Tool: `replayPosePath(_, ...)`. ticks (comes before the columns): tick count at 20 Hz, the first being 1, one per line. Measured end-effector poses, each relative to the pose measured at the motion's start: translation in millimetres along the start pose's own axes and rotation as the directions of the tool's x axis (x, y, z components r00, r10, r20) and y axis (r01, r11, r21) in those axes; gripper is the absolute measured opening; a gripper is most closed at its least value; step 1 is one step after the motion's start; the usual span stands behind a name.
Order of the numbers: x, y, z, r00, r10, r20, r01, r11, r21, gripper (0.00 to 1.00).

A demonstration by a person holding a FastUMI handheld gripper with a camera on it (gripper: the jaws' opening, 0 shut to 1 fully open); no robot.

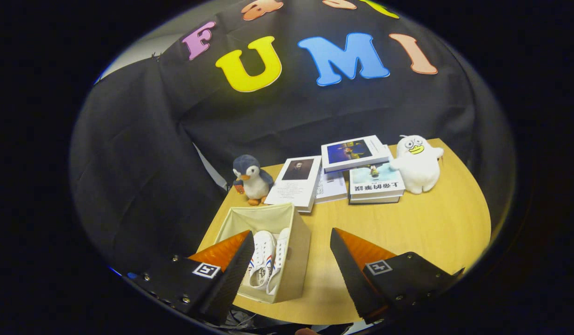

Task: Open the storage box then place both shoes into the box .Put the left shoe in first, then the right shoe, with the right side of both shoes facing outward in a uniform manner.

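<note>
While the claw point(290, 260) stood spread and grasping nothing at lower centre, the open storage box point(294, 260) sat on the table point(436, 223) by its left finger, both shoes point(268, 265) inside; books point(331, 174) lay beyond.

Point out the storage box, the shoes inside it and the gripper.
storage box point(300, 253): gripper view, on its right outer wall.
shoes point(263, 260): gripper view, on the upper of the striped shoe inside the box.
gripper point(291, 260): gripper view, midway between its open fingertips, over the box's right wall.
</note>
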State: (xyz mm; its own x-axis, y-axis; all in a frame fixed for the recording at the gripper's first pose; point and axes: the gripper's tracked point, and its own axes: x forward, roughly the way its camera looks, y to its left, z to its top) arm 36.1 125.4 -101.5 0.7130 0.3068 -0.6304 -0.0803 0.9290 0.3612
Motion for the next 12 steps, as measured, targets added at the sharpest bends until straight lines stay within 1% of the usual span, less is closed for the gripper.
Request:
replayPosePath(3,-30,-41,18,0.994,-0.061,0.090,0.065,0.997,-0.045,0.98)
replayPosePath(6,-64,-73,35,0.976,-0.105,0.193,0.122,0.989,-0.083,0.98)
replayPosePath(10,-103,-106,51,0.935,-0.149,0.322,0.191,0.976,-0.102,0.98)
replayPosePath(12,-121,-118,61,0.902,-0.171,0.396,0.228,0.969,-0.101,0.98)
